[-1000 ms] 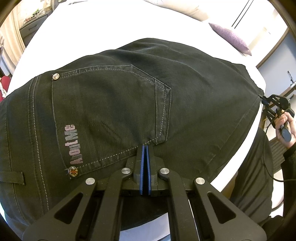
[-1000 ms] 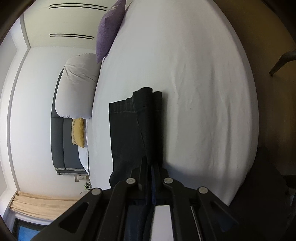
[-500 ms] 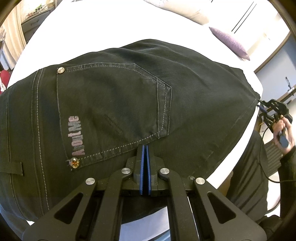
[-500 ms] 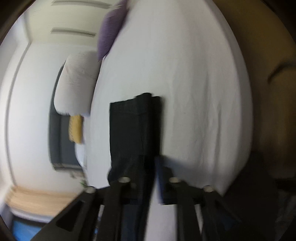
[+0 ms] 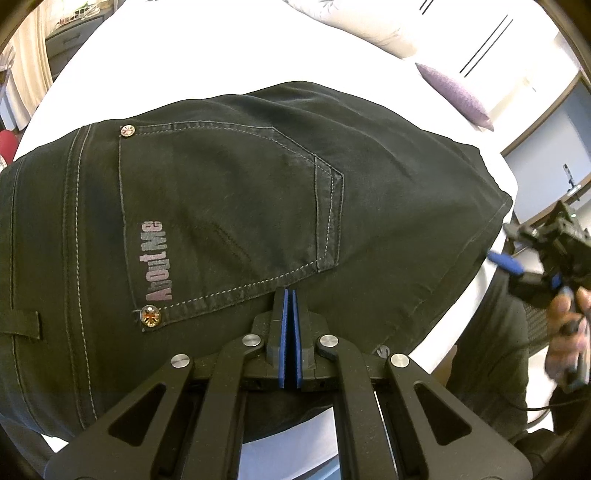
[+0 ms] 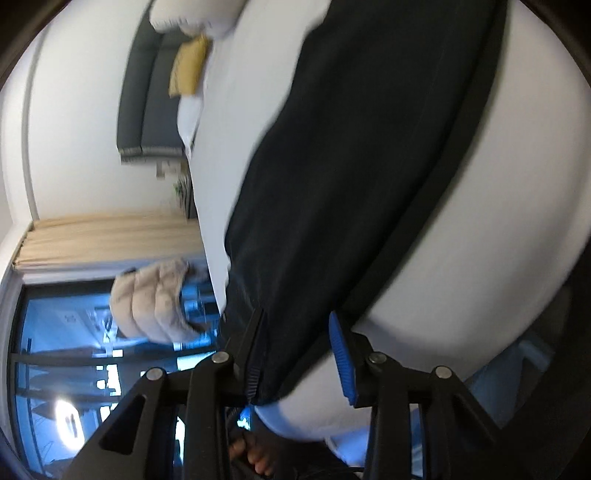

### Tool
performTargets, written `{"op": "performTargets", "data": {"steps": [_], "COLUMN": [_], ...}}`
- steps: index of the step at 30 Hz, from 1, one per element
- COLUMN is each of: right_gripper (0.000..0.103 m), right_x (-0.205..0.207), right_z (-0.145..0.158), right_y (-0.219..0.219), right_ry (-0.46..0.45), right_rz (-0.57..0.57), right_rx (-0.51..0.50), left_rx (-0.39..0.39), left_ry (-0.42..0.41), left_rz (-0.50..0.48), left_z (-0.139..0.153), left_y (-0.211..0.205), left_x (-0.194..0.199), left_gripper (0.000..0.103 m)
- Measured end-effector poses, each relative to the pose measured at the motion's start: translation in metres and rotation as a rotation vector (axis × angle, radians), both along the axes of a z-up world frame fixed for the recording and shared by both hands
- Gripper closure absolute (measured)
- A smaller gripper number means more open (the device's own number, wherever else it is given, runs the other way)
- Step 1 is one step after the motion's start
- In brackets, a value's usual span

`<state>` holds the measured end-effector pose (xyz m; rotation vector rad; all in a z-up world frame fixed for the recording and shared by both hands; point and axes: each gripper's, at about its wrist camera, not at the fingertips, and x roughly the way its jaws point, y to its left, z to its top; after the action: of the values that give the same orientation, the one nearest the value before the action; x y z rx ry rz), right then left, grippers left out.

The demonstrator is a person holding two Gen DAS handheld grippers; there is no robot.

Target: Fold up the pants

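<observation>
Black pants [image 5: 229, 206] lie spread on the white bed [image 5: 207, 55], seat side up, back pocket [image 5: 229, 214] with pink lettering and rivets facing the camera, waistband toward the left of the left wrist view and the leg part running off to the right, where cloth drops over the bed's edge. Dark denim with heavy stitching: likely fairly heavy for clothing, soft but with body, not slippery, seams and waistband stiffer than the panels. Good holds by that reading are waistband corners, hems or the doubled side seam, not the flat middle, which would just bunch. Left gripper [image 5: 290, 295] sits just below the pocket's lower corner, blue pads pressed together; whether a pinch of cloth is caught between them cannot be told from here. Right gripper [image 6: 295, 332] is at the pants' near edge by the bed's side, jaws opening, the dark cloth running between the two fingers but the right pad clear of it; view is motion-blurred, so contact on the other finger is uncertain. Beyond the pants: white pillows [image 5: 354, 26], a purple cushion [image 5: 458, 96], the person's hand [image 5: 565, 332] on the right gripper's handle.
</observation>
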<state>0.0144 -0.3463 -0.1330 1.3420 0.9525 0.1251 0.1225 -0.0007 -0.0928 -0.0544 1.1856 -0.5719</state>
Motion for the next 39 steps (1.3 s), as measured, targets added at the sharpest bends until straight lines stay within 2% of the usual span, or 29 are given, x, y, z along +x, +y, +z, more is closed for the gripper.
{"op": "performTargets", "data": {"steps": [5,13,16,19,21,22,23,29,35,39], "right_gripper": [0.046,0.043,0.052,0.053,0.067,0.084,0.097,0.1,0.101,0.101], "right_x": [0.004,0.012,0.024,0.035,0.043,0.046,0.046,0.032,0.02,0.025], "right_z": [-0.009,-0.011,-0.01,-0.008,-0.014,-0.019,-0.024,-0.026,-0.026,-0.028], "right_y": [0.02,0.035,0.047,0.058,0.063,0.065,0.066,0.064,0.063,0.065], "right_ry": [0.019,0.015,-0.015,-0.021,-0.016,0.004,0.018,0.03,0.032,0.019], "right_rz": [0.028,0.052,0.087,0.116,0.137,0.149,0.156,0.163,0.144,0.172], "right_rx": [0.03,0.045,0.064,0.036,0.03,0.029,0.025,-0.022,-0.017,-0.015], "left_rx": [-0.018,-0.015,-0.012,-0.01,-0.011,-0.01,-0.007,-0.004,-0.009,-0.017], "left_ry": [0.001,0.003,0.002,0.002,0.002,0.002,0.001,0.006,0.016,0.013], "left_rz": [0.007,0.005,0.005,0.004,0.005,0.005,0.004,-0.004,-0.012,-0.005], "left_z": [0.0,0.002,0.003,0.004,0.004,0.004,0.004,0.004,0.004,0.003], "left_y": [0.005,0.006,0.004,0.004,0.004,0.004,0.003,0.004,0.01,0.013], "left_x": [-0.003,-0.004,-0.004,-0.004,-0.005,-0.005,-0.006,-0.008,-0.011,-0.012], "left_gripper": [0.101,0.101,0.101,0.101,0.101,0.101,0.101,0.101,0.101,0.101]}}
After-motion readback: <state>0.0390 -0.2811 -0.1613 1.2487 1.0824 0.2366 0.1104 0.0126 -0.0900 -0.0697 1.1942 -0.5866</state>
